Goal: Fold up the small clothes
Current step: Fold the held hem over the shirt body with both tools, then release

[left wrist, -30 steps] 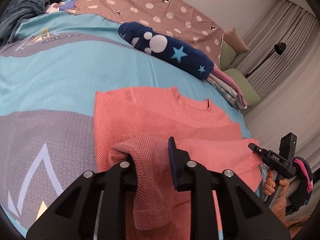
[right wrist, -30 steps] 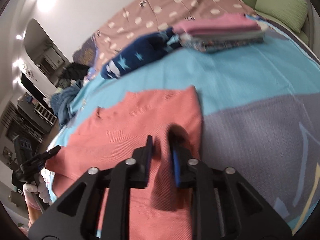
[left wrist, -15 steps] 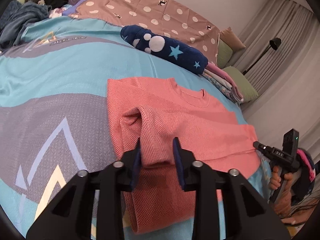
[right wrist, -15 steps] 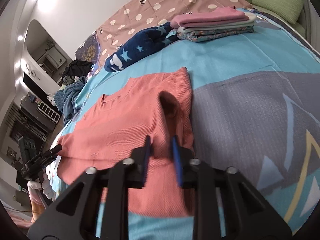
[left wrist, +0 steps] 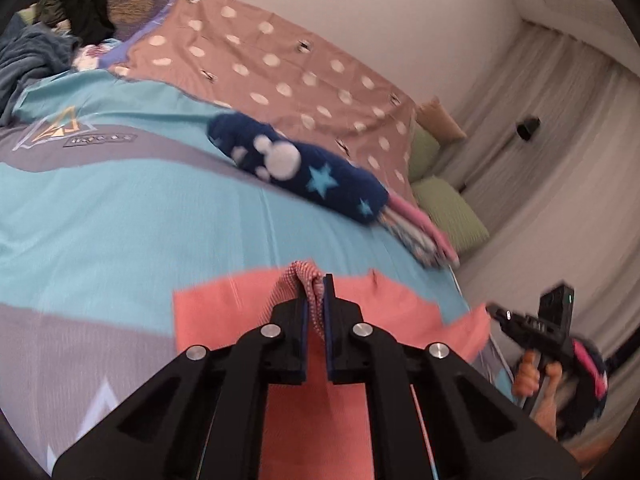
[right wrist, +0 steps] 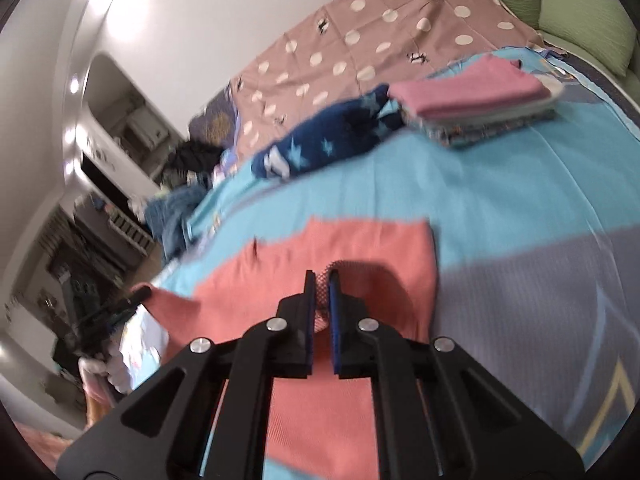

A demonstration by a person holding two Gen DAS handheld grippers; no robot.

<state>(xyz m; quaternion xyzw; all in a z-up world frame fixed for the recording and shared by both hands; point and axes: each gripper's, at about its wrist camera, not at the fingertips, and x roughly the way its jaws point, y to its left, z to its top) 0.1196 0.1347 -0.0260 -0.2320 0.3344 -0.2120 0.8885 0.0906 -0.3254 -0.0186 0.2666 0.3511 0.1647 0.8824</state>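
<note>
- At the far left of the left wrist view, a heap of dark clothes [left wrist: 76, 16] and a blue blanket [left wrist: 28, 56] lie at the edge of the bed.
- A turquoise and grey bedspread [left wrist: 120, 216] covers the bed, with a brown dotted sheet [left wrist: 280, 72] beyond it toward the wall.
- A navy star-patterned roll [left wrist: 304, 172] lies on the bedspread, its end touching a stack of folded clothes [left wrist: 420, 236] with a pink piece on top.
- The coral shirt [left wrist: 208, 312] is spread on the near part of the bedspread, in front of the roll and apart from it.
- The left gripper [left wrist: 316, 296] has just been closing and is clamped narrow on a raised fold of the shirt; the cloth bunches up between its pads.
- To the right, the right gripper [left wrist: 532, 324] shows in a hand [left wrist: 536, 372] beside the shirt's corner.
- In the right wrist view, the right gripper [right wrist: 321, 280] has likewise just been closing and pinches a lifted fold of the shirt [right wrist: 360, 240], jaws nearly together.
- Green cushions [right wrist: 584, 28] sit at the far right past the folded stack [right wrist: 480, 100].
</note>
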